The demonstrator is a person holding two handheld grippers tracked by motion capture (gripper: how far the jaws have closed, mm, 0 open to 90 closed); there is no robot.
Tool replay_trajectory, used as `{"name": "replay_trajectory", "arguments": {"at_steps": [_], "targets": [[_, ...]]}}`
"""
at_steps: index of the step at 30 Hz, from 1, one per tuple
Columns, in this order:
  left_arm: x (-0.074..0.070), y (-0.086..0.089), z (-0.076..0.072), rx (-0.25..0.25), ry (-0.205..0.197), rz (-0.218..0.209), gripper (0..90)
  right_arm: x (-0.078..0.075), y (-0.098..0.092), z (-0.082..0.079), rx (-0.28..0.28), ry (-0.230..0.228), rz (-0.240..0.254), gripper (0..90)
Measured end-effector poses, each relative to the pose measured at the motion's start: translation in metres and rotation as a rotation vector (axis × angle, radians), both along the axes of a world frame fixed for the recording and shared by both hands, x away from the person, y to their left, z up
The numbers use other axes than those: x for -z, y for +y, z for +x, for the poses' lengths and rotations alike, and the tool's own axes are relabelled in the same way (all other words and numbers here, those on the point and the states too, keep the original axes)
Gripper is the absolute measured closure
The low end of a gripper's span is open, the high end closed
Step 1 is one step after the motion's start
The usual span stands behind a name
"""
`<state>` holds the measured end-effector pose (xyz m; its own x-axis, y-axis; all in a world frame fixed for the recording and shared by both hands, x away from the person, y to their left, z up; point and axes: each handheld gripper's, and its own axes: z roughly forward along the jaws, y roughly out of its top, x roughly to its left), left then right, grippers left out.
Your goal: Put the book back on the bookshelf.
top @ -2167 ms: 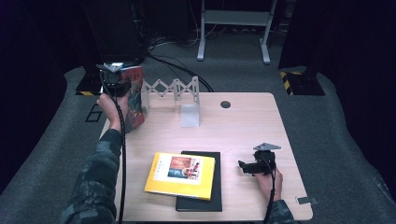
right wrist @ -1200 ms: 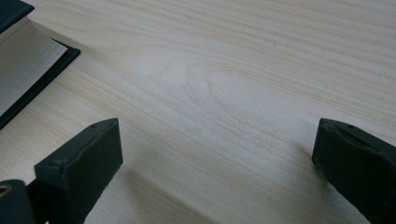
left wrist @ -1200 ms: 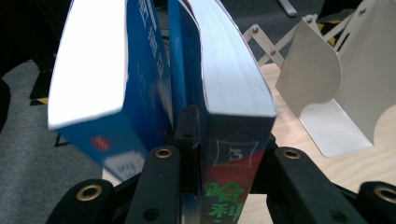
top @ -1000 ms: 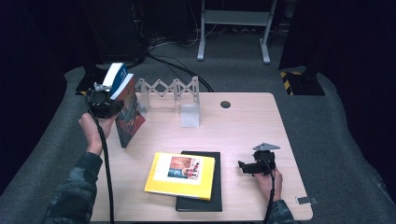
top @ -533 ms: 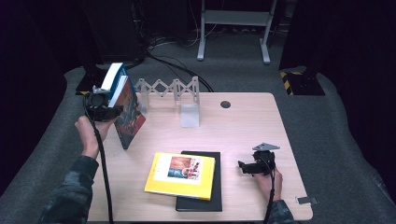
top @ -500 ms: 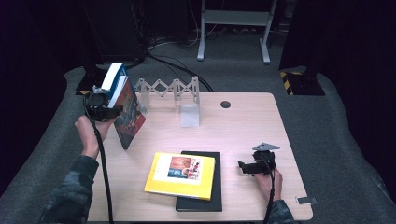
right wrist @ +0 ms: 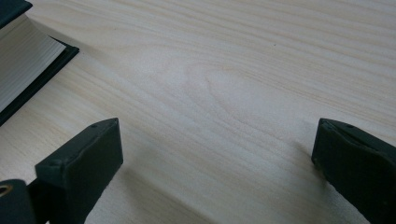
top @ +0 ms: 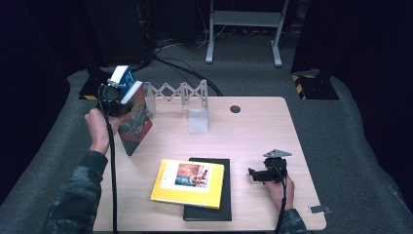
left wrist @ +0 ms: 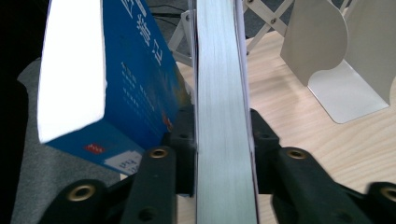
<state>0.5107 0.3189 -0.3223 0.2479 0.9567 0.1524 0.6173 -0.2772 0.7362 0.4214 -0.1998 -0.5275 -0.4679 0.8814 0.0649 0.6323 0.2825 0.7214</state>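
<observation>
The illustrated book (top: 135,121) stands tilted on its lower corner at the table's (top: 253,131) left edge, clamped by its fore-edge in the left gripper (top: 113,97). A second ago it leaned further toward the table's left side; since then it has been carried a little inward and upward, toward the expanding book rack (top: 178,92). The jaws have just eased apart and closed in again, and in the left gripper view the page block (left wrist: 222,116) sits pressed between them. A blue book (left wrist: 112,79) rides against the gripper's outer side, just beside the clamped one; whether anything grips it cannot be told. This looks like the book being brought to the rack to be stood up, with the placing not yet done.

The left hand (top: 97,129) is raised, forearm angling in from the lower left, gripper pointing across toward the rack. The right gripper (top: 265,173) rests on the table with jaws wide and nothing between them, near the black book (right wrist: 18,65) under the yellow book (top: 189,183).
</observation>
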Motion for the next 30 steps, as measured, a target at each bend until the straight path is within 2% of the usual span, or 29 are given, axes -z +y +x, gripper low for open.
{"name": "replay_trajectory", "arguments": {"at_steps": [2, 3, 4, 8, 11, 14, 17, 18, 25, 26, 28, 30], "targets": [[-0.001, -0.001, 0.001, -0.009, 0.006, 0.005, 72.6, 0.000, 0.000, 0.000, 0.001, -0.002, 0.001, 1.3], [-0.001, 0.002, 0.001, -0.014, 0.003, -0.018, 72.8, 0.000, 0.000, 0.000, -0.002, -0.003, -0.002, 1.3], [-0.001, 0.002, 0.001, -0.014, 0.003, -0.018, 72.8, 0.000, 0.000, 0.000, -0.003, -0.002, -0.003, 1.3], [-0.005, 0.011, 0.007, -0.043, 0.001, -0.071, 72.9, 0.000, 0.000, 0.000, -0.004, -0.003, -0.003, 1.3], [-0.007, 0.011, 0.012, -0.059, -0.007, -0.075, 72.9, 0.000, 0.000, 0.000, -0.003, -0.003, -0.002, 1.4], [-0.009, 0.010, 0.015, -0.072, -0.032, -0.066, 73.0, 0.000, 0.000, 0.000, -0.004, -0.003, -0.004, 1.4], [-0.013, 0.008, 0.018, -0.087, -0.071, -0.079, 73.0, 0.000, 0.000, 0.000, -0.003, -0.003, -0.002, 1.4], [-0.014, 0.008, 0.020, -0.090, -0.071, -0.078, 73.0, 0.000, 0.000, 0.000, -0.004, -0.003, -0.004, 1.4], [-0.020, 0.003, 0.040, -0.144, -0.105, -0.079, 73.0, 0.000, 0.000, 0.000, -0.002, -0.003, -0.001, 1.5], [-0.019, -0.001, 0.047, -0.152, -0.109, -0.074, 73.0, 0.000, 0.000, 0.000, -0.005, -0.006, -0.004, 1.4], [-0.018, -0.003, 0.050, -0.157, -0.111, -0.077, 73.0, 0.000, 0.000, 0.001, -0.007, -0.007, -0.004, 1.5], [-0.014, -0.007, 0.059, -0.166, -0.114, -0.092, 73.0, 0.000, 0.000, 0.001, -0.005, -0.007, -0.003, 1.5]]}}
